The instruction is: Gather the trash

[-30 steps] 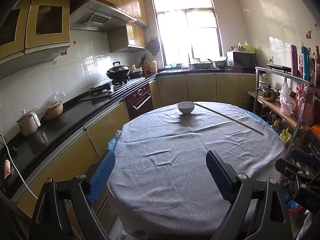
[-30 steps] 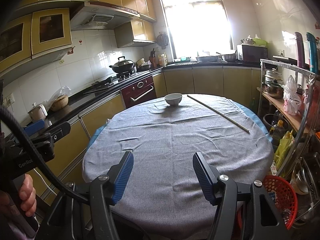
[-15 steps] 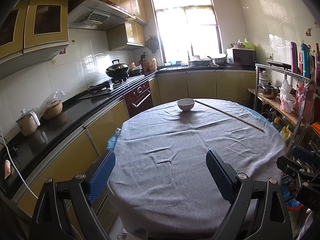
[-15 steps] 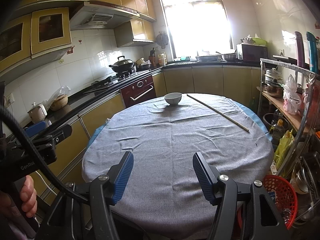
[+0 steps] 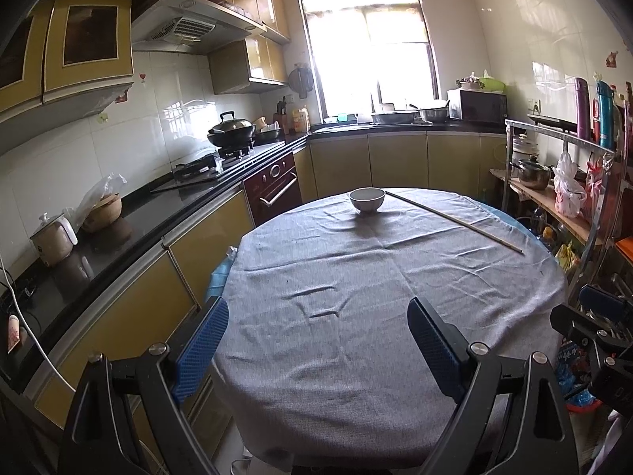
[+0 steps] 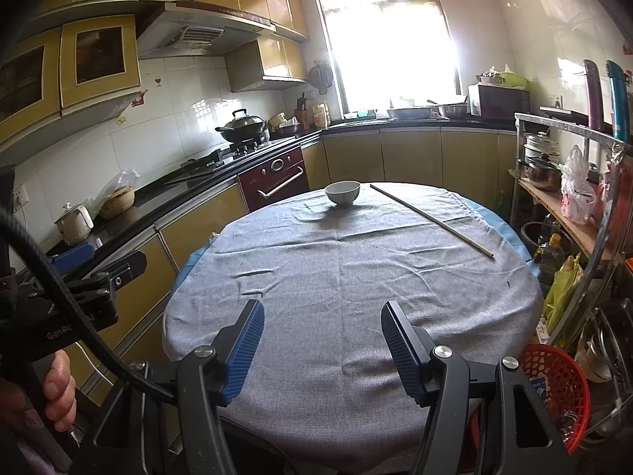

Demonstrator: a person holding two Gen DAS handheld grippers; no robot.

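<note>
Left gripper (image 5: 316,340) angled down over table's (image 5: 356,277) near edge, jaws wide, empty, right gripper (image 6: 321,338) likewise, jaws narrower, apparently empty.

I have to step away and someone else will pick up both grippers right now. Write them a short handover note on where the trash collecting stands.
Left gripper: open, empty, above the near edge of the table.
Right gripper: open, narrower gap, empty, also at the near edge.
On the grey cloth: a white bowl at the far side and a long thin stick lying diagonally at the far right. No obvious trash shows on the cloth.
A red basket stands low to the right of the table; whether it is the bin is unclear.
Done: nothing picked up. Left: find the trash and collect it.
</note>
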